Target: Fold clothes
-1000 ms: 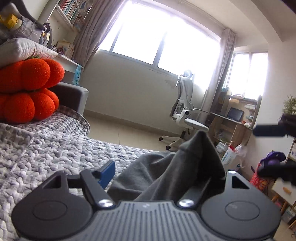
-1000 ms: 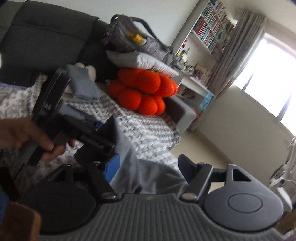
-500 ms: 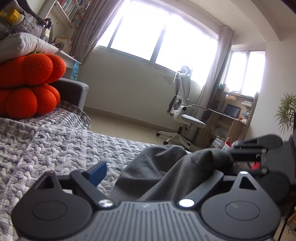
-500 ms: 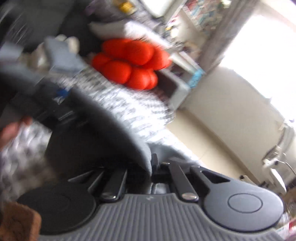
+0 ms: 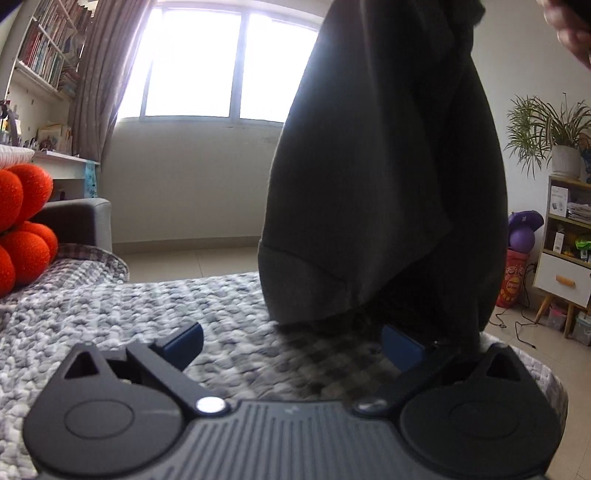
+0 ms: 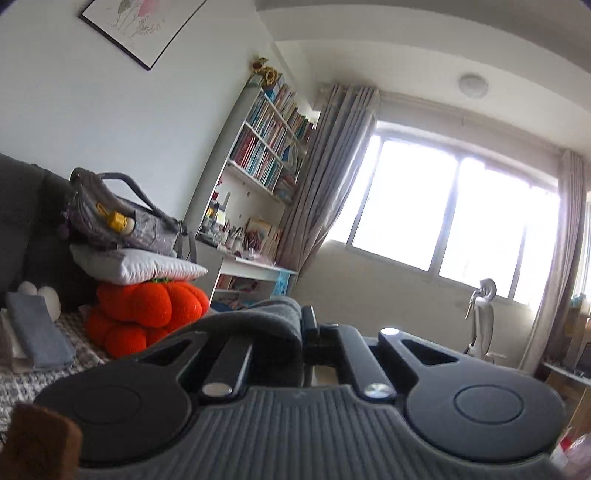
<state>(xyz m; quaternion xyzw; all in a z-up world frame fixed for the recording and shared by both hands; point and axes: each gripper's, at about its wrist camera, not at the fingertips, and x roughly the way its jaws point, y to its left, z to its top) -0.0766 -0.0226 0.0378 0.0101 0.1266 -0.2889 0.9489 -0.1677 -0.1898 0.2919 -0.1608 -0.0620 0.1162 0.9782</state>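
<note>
Grippers are sitting at very different heights as we work on the dark grey garment (image 5: pixel 384 177). We are holding the left gripper (image 5: pixel 291 345) low over the grey knitted blanket (image 5: pixel 110 317), aimed slightly downward toward the window (image 5: pixel 229 62), and its jaws are opening, nearly as wide as they go. Its blue pads (image 5: pixel 184 341) are showing on either side, with bare blanket between them; the right pad is sitting right under the hanging cloth, and we cannot tell whether it is touching. The garment is hanging in the air from above, filling the upper right of the left wrist view, its hem just brushing or hovering over the blanket near the bed's edge. A bit of a hand (image 5: pixel 570 26) is showing at the top right corner of that view.

We are carrying the right gripper (image 6: pixel 314 338) high and pointing it about level across the room toward the bookshelf (image 6: pixel 266 140) and curtain (image 6: pixel 325 177). Its fingers are pressed together and pinching a thick fold of the garment (image 6: pixel 258 325), which is draping over the left finger. Orange pumpkin cushions (image 6: pixel 144 314) are sitting on the blanket beside the sofa, well apart from the cloth
</note>
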